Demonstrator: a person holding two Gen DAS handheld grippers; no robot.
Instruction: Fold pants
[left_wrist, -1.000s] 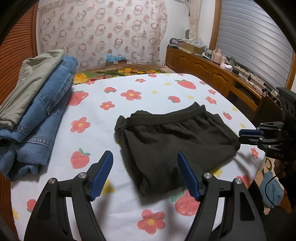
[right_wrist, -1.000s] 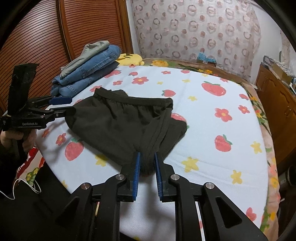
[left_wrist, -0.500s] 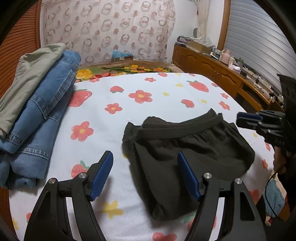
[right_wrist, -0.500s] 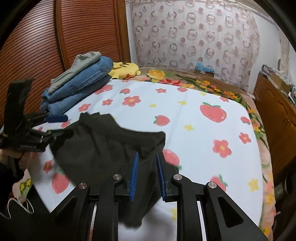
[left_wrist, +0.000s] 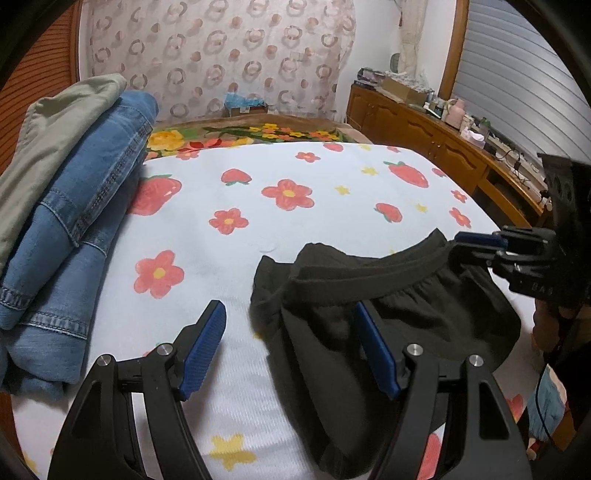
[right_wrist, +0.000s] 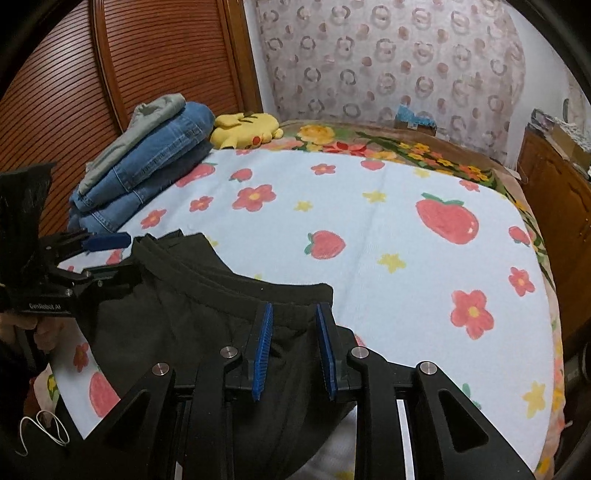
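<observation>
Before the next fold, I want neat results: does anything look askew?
Yes. The black pants lie bunched near the bed's edge, waistband curved and doubled, unlike the squared stack of jeans.

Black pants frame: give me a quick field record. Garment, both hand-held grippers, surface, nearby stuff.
garment: black pants, folded, elastic waistband facing the far side of the bed
left hand-held gripper: open, fingers either side of the pants' left corner, not clamped
right hand-held gripper: open, blue pads spaced apart over the waistband's right end
surface: bed sheet, light with strawberry and flower print
nearby: stack of folded jeans with a grey-green garment on top, left of the pants; yellow plush behind the stack
</observation>
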